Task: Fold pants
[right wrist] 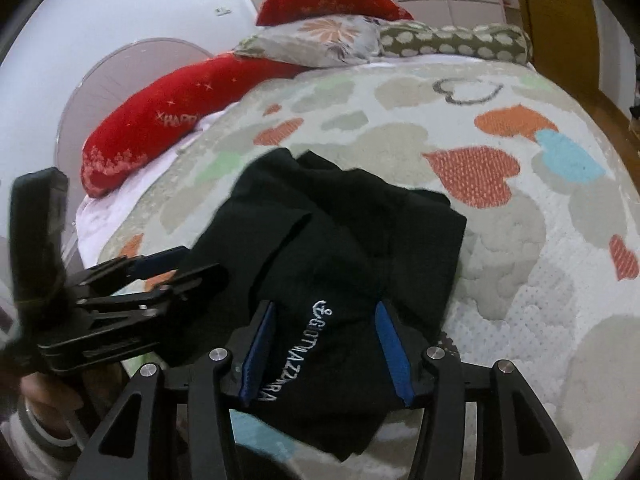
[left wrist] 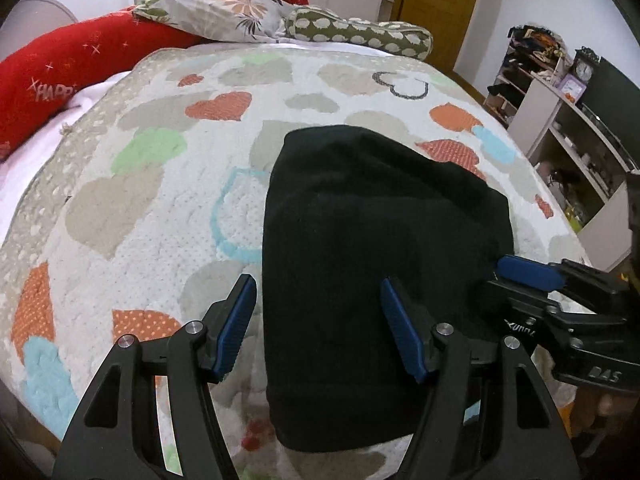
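Pants [left wrist: 384,248] lie folded on the bed [left wrist: 160,200], long axis 6-to-12 from your left tongs [left wrist: 318,320]. Both tongs apart, clamping nothing; right tongs [right wrist: 326,350] straddle the near hem, left only overlaps its 9 o'clock edge, so right is nearer

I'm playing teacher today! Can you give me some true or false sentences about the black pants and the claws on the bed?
1. The black pants lie on a quilt with hearts. True.
2. The left claw is squeezed shut on a red pillow. False: it is open, its fingers on either side of the near left edge of the pants.
3. The pants show white letters. True.
4. The right claw is open over the pants. True.
5. The pants hang on the wooden door. False: they lie on the bed.
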